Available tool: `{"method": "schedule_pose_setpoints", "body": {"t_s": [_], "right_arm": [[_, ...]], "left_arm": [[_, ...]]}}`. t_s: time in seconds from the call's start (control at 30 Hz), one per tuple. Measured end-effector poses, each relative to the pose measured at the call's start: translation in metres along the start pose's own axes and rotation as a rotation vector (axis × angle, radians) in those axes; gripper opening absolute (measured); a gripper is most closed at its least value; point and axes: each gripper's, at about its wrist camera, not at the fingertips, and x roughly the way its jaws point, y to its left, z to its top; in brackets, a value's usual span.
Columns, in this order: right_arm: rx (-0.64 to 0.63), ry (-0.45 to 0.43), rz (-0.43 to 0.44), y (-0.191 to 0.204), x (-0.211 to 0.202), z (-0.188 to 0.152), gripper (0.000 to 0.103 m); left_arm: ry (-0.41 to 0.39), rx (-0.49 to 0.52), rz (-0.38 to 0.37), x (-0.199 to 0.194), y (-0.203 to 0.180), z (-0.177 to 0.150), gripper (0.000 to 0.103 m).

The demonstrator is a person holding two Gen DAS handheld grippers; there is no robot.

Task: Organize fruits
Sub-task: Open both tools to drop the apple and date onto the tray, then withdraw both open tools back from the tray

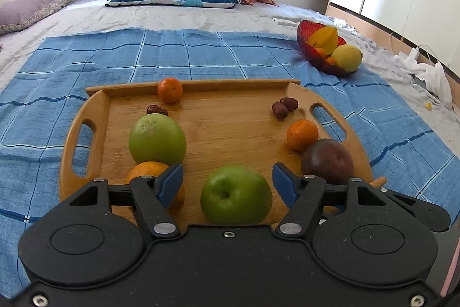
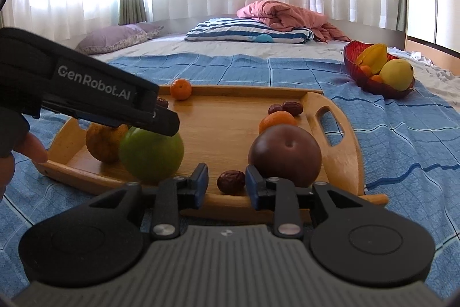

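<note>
Round green apple (image 1: 235, 194) sits stem-dimple up at near edge of wooden handled tray (image 1: 230, 128) on the bed, left gripper (image 1: 228, 186) jaws wide apart, clear of it; right gripper (image 2: 227, 186) jaws part-open flanking wrinkled brown date (image 2: 231, 181), long axis crosswise, no contact.

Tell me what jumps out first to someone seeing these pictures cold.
The wooden tray on the blue checked blanket, scattered with fruit: a green apple sits between the left gripper's open blue pads, with a dark purple fruit near the tray's right handle. Beyond the tray, to the right, a red bowl holds yellow fruit.
</note>
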Motion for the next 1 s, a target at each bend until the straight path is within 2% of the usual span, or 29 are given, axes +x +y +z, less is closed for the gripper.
{"method": "schedule_pose_setpoints", "body": {"t_s": [0.07, 0.27, 0.7, 1.0], "right_arm": [[0.0, -0.01, -0.004, 0.0, -0.004, 0.0, 0.054], [0.002, -0.047, -0.031, -0.001, -0.02, 0.001, 0.064], [0.044, -0.039, -0.08, -0.019, -0.034, -0.007, 0.072], [0.057, -0.008, -0.09, -0.022, -0.035, -0.016, 0.077]], "left_arm": [[-0.009, 0.004, 0.006, -0.004, -0.001, -0.002, 0.077], [-0.042, 0.014, 0.026, -0.019, -0.003, -0.01, 0.087], [-0.08, -0.021, 0.086, -0.045, 0.005, -0.036, 0.092], [-0.07, -0.045, 0.108, -0.05, 0.007, -0.059, 0.094]]}}
